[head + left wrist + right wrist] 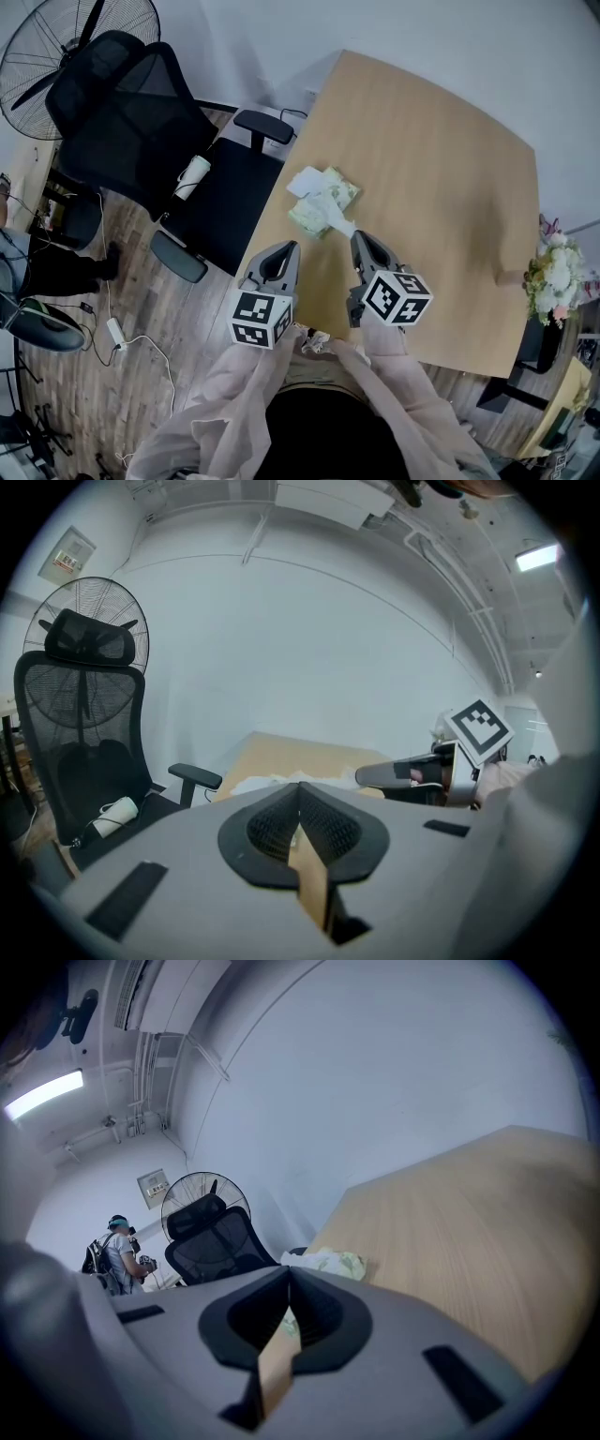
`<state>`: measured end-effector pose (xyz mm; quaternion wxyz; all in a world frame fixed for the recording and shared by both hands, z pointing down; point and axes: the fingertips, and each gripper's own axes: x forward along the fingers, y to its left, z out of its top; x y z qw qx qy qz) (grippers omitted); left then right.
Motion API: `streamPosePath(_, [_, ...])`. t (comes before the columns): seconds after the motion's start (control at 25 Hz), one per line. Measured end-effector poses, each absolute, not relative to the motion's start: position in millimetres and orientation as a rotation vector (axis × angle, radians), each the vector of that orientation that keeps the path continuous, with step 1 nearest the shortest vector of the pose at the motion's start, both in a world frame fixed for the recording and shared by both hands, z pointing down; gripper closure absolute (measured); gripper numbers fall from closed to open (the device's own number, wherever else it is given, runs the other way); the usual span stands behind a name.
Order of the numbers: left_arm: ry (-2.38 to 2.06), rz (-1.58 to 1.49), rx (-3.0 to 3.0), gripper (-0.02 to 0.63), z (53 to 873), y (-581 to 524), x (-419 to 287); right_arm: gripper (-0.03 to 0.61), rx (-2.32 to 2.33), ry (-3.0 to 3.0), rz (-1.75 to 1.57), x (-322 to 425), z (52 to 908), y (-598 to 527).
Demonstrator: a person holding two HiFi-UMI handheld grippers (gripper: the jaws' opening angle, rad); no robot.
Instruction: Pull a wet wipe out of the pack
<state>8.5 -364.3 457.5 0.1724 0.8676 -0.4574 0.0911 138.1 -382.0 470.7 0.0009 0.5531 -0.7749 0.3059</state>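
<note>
Left gripper & right gripper: both jaws closed, empty. Pack sits just above on tabletop; wipe tail points lower right at ur right jaws, the nearer ones.

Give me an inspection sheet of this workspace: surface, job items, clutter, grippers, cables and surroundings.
Surface: light wooden table, mostly bare.
Job's things: green-patterned wet wipe pack near the left edge; white wipe drawn out toward the right gripper.
Clutter: loose white sheet beside the pack.
Grippers: left gripper jaws together, empty; right gripper jaws together, apparently pinching the wipe.
Cables: white power strip with cords on the floor.
Surroundings: black mesh office chair, standing fan, flower bunch, wooden floor.
</note>
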Motion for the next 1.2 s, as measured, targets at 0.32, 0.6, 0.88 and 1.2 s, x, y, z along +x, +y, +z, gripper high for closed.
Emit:
streamPosePath(0.32, [-1.308, 0.250, 2.472, 0.603, 452, -361, 8, 0.566, 1.753, -2.451, 0.971, 140, 463, -373])
streamPosePath(0.6, [-1.289, 0.252, 2.488, 0.603, 450, -360, 14, 0.566, 1.798, -2.449, 0.971, 152, 457, -367])
streamPosePath(0.88, [-1.263, 0.250, 2.519, 0.603, 445, -361, 23, 0.566, 1.869, -2.438, 0.904, 170, 446, -361])
streamPosePath(1.2, [-1.237, 0.217, 2.525, 0.603, 439, -364, 30, 0.566, 1.934, -2.371, 0.757, 199, 431, -352])
